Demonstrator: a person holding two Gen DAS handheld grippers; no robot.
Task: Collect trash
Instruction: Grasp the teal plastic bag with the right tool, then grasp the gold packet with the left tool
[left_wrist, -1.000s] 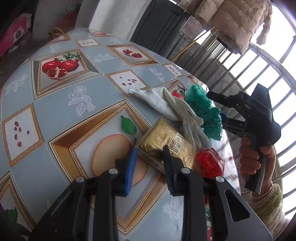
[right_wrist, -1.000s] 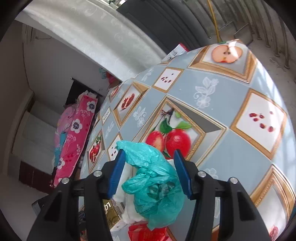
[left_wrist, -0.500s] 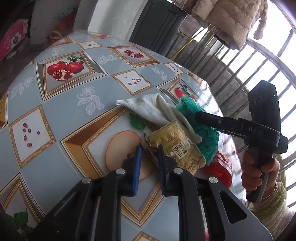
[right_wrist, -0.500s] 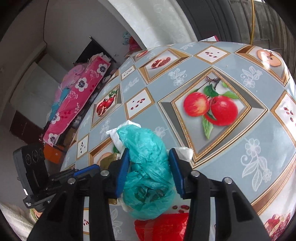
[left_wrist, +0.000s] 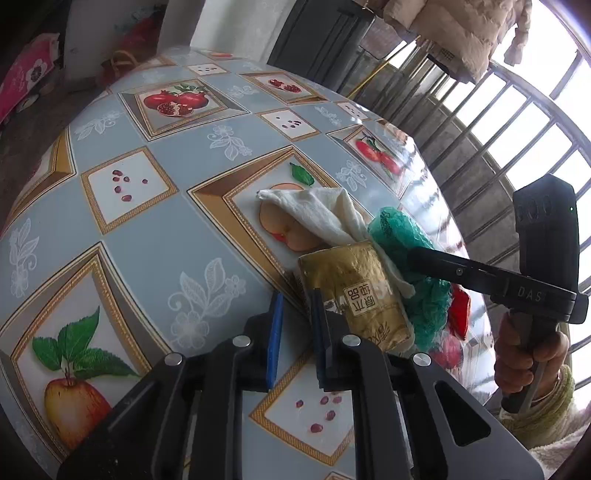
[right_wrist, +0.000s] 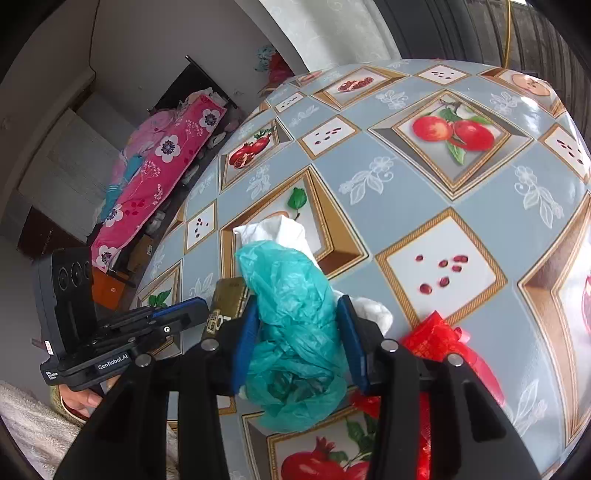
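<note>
Gripping teal bag (right_wrist: 295, 325) with right gripper (right_wrist: 295, 336), lower centre of right view; pads press both sides. Left gripper (left_wrist: 295, 332) jaws narrow, closing, nothing between; gold packet (left_wrist: 354, 291) just right of them. I judge risk: thin plastic slips; left jaws miss packet, nudging it toward red wrapper (right_wrist: 439, 339).

Your right gripper (right_wrist: 295, 339) hides the lower part of the green bag (right_wrist: 291, 295). The red wrapper (right_wrist: 439, 339), at its 3 o'clock, is partly covered too.
</note>
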